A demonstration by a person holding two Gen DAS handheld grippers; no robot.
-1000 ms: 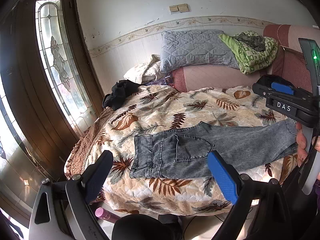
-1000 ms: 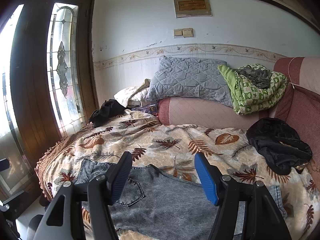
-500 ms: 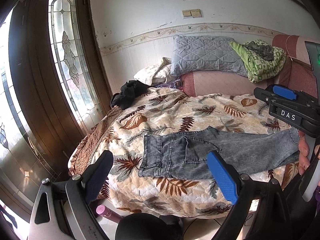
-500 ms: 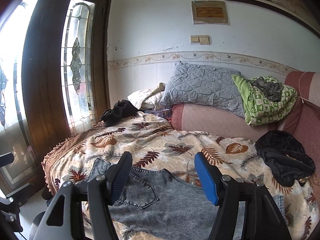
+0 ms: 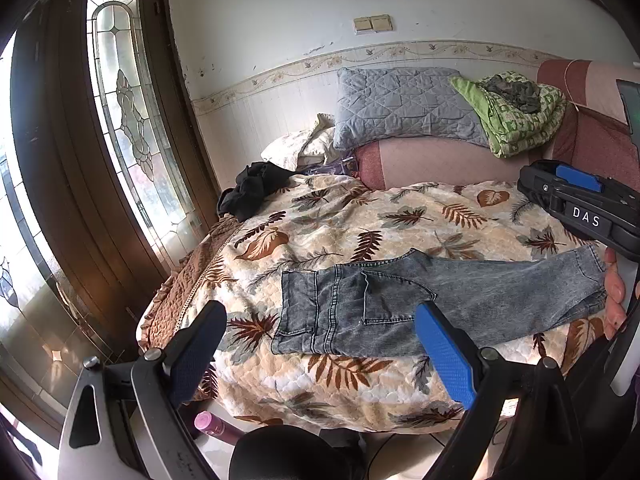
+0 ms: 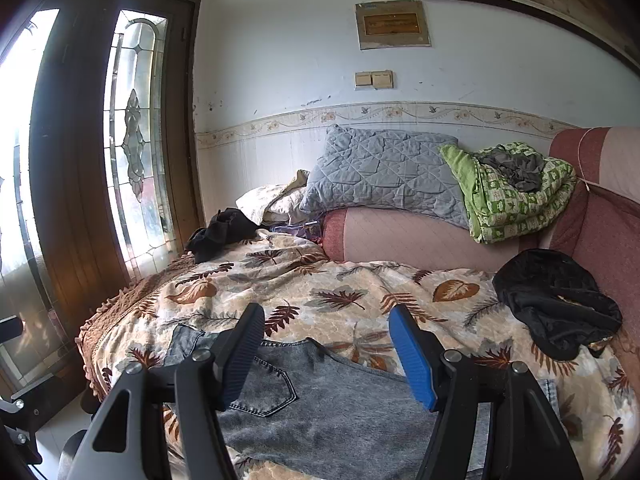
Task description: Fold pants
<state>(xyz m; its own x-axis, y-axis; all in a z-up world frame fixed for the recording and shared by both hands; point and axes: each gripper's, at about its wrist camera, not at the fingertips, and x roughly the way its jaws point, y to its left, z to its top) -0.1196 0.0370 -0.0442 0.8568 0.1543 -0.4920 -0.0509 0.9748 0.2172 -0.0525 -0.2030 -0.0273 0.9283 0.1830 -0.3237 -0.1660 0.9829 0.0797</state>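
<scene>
Grey denim pants [image 5: 420, 300] lie flat on the leaf-print quilt [image 5: 340, 224], folded lengthwise, waist to the left and leg ends to the right; they also show in the right wrist view [image 6: 320, 408]. My left gripper [image 5: 320, 352] is open and empty, held in the air before the bed's near edge, level with the waist end. My right gripper [image 6: 326, 356] is open and empty, above the pants; its body shows in the left wrist view [image 5: 580, 208] at the right, over the leg ends.
A black garment [image 6: 552, 304] lies on the quilt at the right. Another black garment [image 5: 252, 192] lies at the far left corner. A grey pillow [image 6: 384, 176] and a green blanket [image 6: 512, 192] rest on the pink headboard. A glass door [image 5: 128, 152] stands at the left.
Both grippers have drawn back and risen a little from the bed, so the pants look smaller and farther. Both stay open. The pants have not moved.
</scene>
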